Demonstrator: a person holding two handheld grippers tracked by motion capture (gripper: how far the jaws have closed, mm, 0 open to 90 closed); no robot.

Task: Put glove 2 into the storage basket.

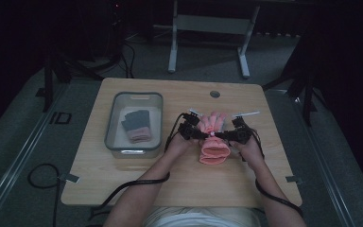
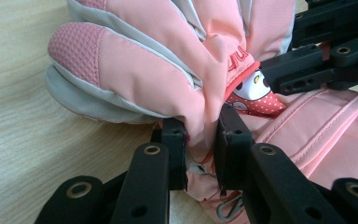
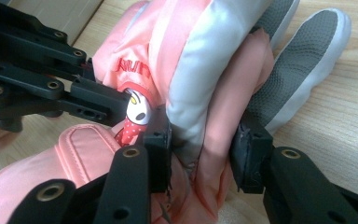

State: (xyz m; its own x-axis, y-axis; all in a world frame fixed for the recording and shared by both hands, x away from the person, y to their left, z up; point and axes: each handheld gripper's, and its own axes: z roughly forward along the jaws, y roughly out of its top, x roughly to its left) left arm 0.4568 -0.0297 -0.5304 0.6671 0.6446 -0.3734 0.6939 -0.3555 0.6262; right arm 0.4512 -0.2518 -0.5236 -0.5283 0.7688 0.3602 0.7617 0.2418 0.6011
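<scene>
A dim lab: 1 bare wooden table [image 1: 123, 189] on grey carpet, cables [image 1: 40, 177] trailing.

grey bin [image 1: 156, 124], folded gloves [image 1: 136, 125], table [image 1: 123, 179]

Pink glove [image 2: 168, 60] with grey trim, red polka-dot cartoon patch; grey-and-pink gloves [image 1: 136, 126] in grey bin [image 1: 111, 124] left of it; pale wood-grain table [image 1: 246, 179].

Bare table [image 1: 246, 101] right of the glove [image 1: 213, 150]; grey bin [image 1: 157, 124] close at left.
</scene>
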